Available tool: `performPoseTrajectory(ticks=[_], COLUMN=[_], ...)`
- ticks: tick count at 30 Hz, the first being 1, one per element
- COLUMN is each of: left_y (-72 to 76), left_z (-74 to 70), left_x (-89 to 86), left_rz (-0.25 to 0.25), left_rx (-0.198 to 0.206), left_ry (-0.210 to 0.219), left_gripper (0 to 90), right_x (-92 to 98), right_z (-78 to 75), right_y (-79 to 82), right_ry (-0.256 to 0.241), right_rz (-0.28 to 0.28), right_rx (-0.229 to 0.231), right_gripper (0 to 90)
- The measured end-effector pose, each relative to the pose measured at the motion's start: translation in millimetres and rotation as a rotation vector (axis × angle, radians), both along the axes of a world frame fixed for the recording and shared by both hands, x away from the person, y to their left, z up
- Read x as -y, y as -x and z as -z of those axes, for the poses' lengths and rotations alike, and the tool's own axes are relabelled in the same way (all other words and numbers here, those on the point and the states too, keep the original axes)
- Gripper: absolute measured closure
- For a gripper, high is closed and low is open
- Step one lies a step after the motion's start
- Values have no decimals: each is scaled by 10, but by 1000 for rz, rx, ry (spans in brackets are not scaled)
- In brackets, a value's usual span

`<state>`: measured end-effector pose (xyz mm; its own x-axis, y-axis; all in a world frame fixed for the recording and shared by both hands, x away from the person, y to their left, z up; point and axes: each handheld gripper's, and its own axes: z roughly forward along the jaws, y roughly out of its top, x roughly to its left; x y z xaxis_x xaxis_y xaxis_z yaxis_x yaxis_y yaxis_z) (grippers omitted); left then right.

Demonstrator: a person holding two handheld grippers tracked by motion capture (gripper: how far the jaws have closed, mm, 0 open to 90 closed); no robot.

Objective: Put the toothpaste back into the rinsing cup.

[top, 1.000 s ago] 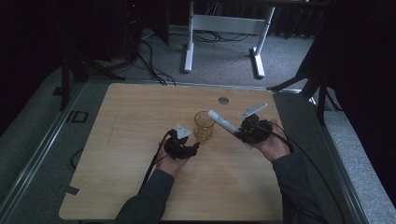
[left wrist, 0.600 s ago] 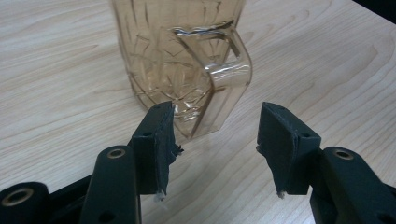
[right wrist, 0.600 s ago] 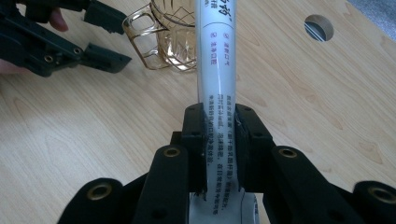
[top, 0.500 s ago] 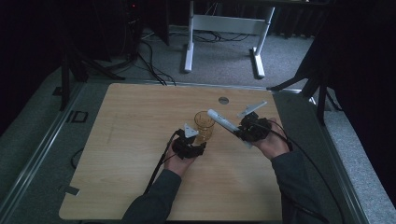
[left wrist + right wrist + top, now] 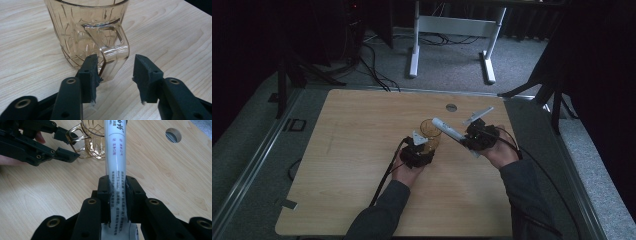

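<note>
We have the amber glass mug (image 5: 87, 32) upright on the table (image 5: 352, 165), its handle between the spread jaws of our left gripper (image 5: 115, 80), which grips nothing yet. The near jaw seems to touch the handle; the other stands apart from it. We should centre on the handle, then close gently so the mug does not twist. Our right gripper (image 5: 117, 192) is clenched on the white tube (image 5: 116, 157), whose far end reaches over the mug's rim. We should hold it level until the mug is steadied.
</note>
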<state>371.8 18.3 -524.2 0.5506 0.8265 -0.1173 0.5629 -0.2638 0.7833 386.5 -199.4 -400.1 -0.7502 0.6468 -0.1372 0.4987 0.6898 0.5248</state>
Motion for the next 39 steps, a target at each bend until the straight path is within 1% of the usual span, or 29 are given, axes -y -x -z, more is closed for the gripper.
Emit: performPoseTrajectory(ticks=[6,8,13,14,25,34,36,39], left_y=[-26,-33,-41,-44,-56,-74,-76,-78], left_z=[10,12,25,27,31,40,42,44], left_x=[-22,-29,-27,-29,-16,10,10,11], left_rz=[-10,-10,-10,-10,-12,-12,-12,-9], left_rx=[-12,-17,-20,-22,-24,-20,-19,-20], left_ry=[9,13,5,10,8,-2,-6,-5], left_gripper=[624,633,653,664,661,645,654,667], right_x=[-28,-39,-81,-88,-112,-148,-159,-176], right_z=[10,13,21,23,23,23,15,3], right_y=[-33,-44,-71,-75,-112,-151,-154,-167], right_ry=[6,7,14,13,18,22,19,32], right_rz=[-3,-2,-8,-9,-7,-10,-8,-13], right_rx=[-8,-11,-19,-19,-29,-38,-44,-45], right_gripper=[762,762,762,762,762,762,761,761])
